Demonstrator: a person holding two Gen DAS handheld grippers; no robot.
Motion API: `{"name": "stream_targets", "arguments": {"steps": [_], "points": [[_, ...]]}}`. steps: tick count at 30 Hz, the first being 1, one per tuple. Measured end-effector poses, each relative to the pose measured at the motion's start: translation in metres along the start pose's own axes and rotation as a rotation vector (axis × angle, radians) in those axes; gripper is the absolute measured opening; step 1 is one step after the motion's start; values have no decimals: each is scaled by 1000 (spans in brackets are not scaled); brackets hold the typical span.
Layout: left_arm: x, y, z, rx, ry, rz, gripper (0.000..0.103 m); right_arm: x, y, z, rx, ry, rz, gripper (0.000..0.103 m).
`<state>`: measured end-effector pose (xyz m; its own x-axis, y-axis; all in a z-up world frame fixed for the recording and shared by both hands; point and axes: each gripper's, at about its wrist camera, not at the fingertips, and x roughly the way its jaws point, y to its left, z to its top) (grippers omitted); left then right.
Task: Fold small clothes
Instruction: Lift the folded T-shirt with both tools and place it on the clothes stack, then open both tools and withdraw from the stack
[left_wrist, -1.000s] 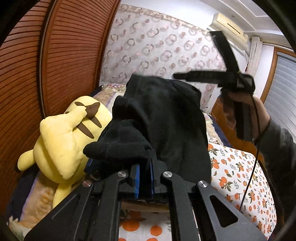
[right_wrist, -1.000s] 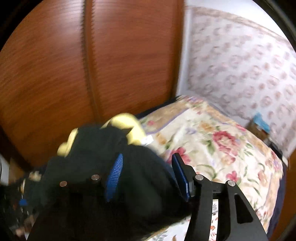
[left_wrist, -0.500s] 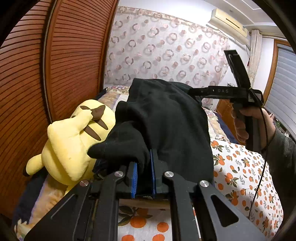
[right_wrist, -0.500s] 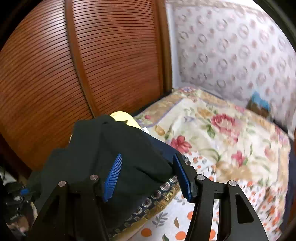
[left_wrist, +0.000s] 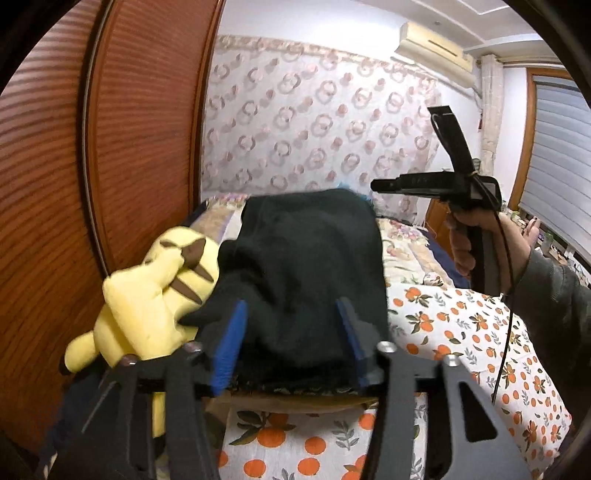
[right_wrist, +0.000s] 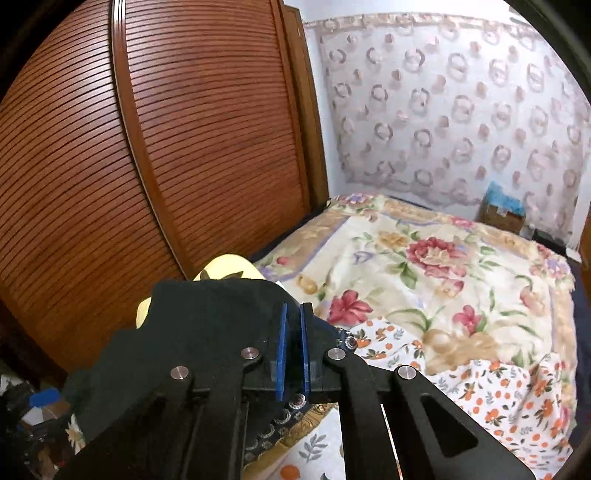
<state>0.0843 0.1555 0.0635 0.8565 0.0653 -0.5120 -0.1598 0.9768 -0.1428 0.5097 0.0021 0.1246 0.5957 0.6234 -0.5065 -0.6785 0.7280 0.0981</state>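
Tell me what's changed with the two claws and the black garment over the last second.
The left claw, clamped on the black garment a second ago, is opening and has let it go. The right claw, wide open before, is closing on the garment's edge. The garment is still draped on the pile beside the yellow plush toy.

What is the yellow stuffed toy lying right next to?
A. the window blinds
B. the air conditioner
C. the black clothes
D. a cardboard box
C. The yellow stuffed toy lies on the bed beside the wooden closet door, with the pile of black clothes up against its right side in the left wrist view; the air conditioner and the blinds are far across the room.
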Motion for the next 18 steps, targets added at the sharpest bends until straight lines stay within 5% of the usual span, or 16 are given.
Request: {"name": "stream_targets", "arguments": {"steps": [2, 6, 15, 18], "points": [[-6, -6, 3, 15, -19, -9, 84, -12, 2, -4, 15, -7, -18, 21], [-17, -20, 5, 53, -43, -15, 103, -77, 33, -35, -20, -46, -47, 29], [-32, -58, 2, 114, -65, -80, 103, -195, 63, -132, -45, -104, -80, 67], [-37, -73, -2, 136, -75, -82, 103, -233, 75, -162, -30, -111, -105, 72]]}}
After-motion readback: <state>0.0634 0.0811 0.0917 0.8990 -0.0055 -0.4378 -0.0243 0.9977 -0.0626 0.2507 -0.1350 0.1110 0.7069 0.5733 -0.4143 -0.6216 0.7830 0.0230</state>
